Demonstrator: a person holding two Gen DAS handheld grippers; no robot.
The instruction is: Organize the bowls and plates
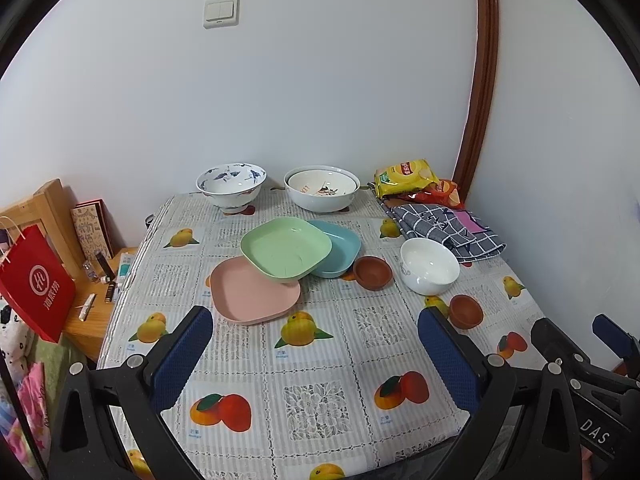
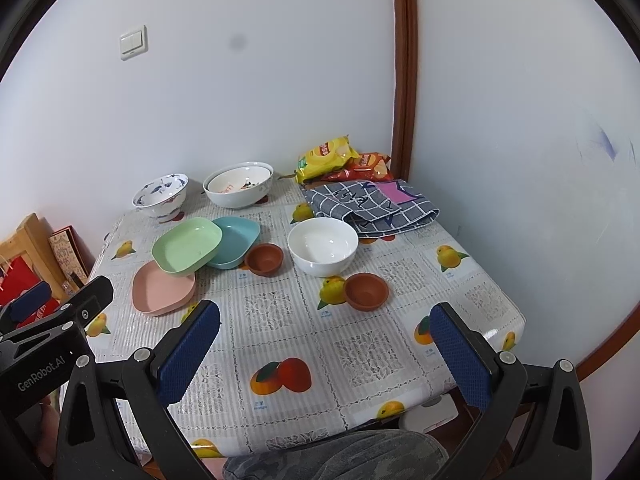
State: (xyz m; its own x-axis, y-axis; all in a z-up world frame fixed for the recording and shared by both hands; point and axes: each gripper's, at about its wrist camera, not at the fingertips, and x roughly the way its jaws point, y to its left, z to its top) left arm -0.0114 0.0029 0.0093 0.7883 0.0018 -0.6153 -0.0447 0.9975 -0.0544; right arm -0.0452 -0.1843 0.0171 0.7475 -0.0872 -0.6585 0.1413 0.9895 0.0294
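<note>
Three square plates overlap mid-table: a pink plate, a green plate leaning on it, and a blue plate behind. Two small brown bowls flank a plain white bowl. At the back stand a blue-patterned bowl and a large white bowl with a smaller bowl inside. My left gripper and right gripper hover open above the near table edge, holding nothing.
Snack bags and a checked cloth lie at the back right corner by the wall. A red paper bag and small items sit on a wooden stand left of the table. A person's lap is below the front edge.
</note>
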